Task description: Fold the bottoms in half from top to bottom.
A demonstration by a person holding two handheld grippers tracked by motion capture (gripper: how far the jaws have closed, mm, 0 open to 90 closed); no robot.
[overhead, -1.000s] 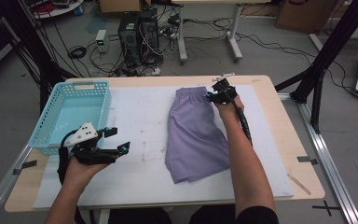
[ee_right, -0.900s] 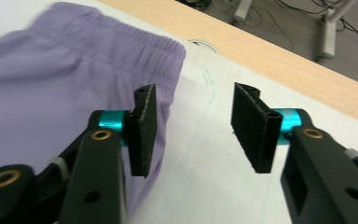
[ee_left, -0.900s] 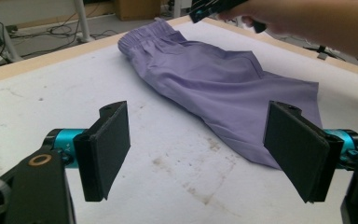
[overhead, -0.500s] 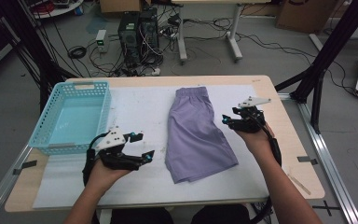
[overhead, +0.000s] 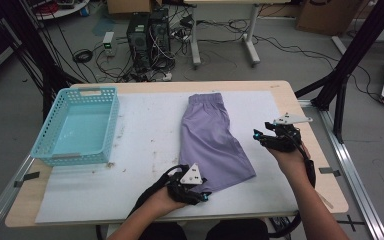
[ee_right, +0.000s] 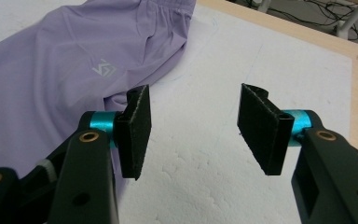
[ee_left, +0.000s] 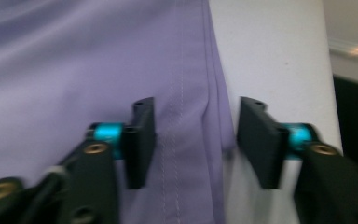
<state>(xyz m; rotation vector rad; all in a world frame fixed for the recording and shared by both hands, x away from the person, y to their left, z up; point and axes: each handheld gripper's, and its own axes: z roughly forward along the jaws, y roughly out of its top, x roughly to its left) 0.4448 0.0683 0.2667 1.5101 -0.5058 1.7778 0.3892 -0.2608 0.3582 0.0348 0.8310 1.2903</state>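
Lying flat and not yet folded on the white foam mat [overhead: 145,125], right of the light-blue plastic basket [overhead: 75,127], the lilac fabric shorts [overhead: 211,137], with left gripper [ee_left: 193,135] closing astride the hem, unpinched, right gripper [ee_right: 193,128] hovering open, empty.

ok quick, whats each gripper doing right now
Left gripper: open, jaws just been closing around the hem of the purple shorts, not pressing yet.
Right gripper: open, holding nothing, beside the shorts.
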